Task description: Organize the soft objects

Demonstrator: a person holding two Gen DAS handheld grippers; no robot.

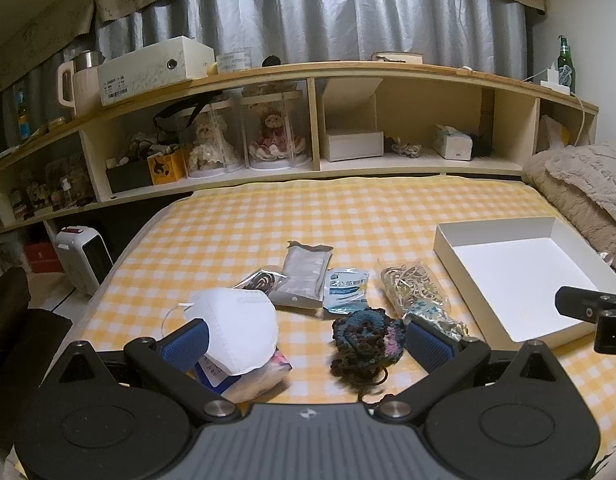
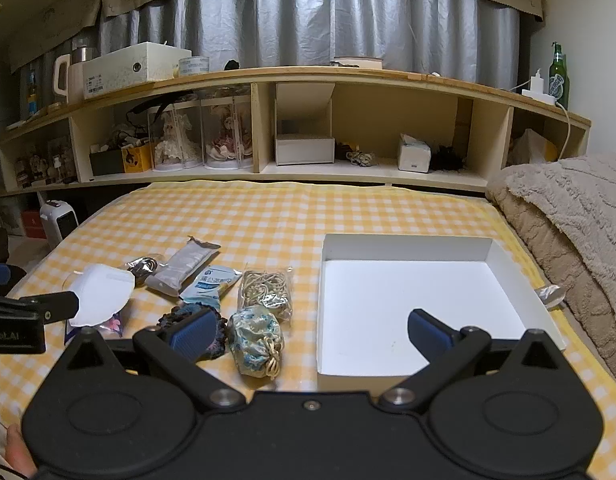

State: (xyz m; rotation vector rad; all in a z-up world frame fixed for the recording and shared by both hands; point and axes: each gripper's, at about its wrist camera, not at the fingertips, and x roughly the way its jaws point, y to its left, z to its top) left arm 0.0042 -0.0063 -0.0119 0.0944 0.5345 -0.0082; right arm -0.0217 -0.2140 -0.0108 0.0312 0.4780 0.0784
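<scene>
Soft items lie on the yellow checked bed cover point(image 1: 308, 216): a white face mask point(image 1: 240, 326) on a tissue pack point(image 1: 264, 376), a dark crocheted piece point(image 1: 364, 334), a grey sachet point(image 1: 304, 276), a blue-white packet point(image 1: 346, 290), a bag of cord point(image 1: 412, 286) and a blue floral pouch point(image 2: 256, 338). An open white box point(image 2: 408, 300) sits to the right. My left gripper point(image 1: 308, 340) is open and empty, above the mask and crocheted piece. My right gripper point(image 2: 308, 332) is open and empty, spanning the pouch and the box's left wall.
A wooden shelf unit point(image 1: 316, 120) with dolls, boxes and tissues runs along the bed's far side. A beige blanket point(image 2: 568, 216) is piled at the right. A small white heater point(image 1: 84, 256) stands on the floor at the left.
</scene>
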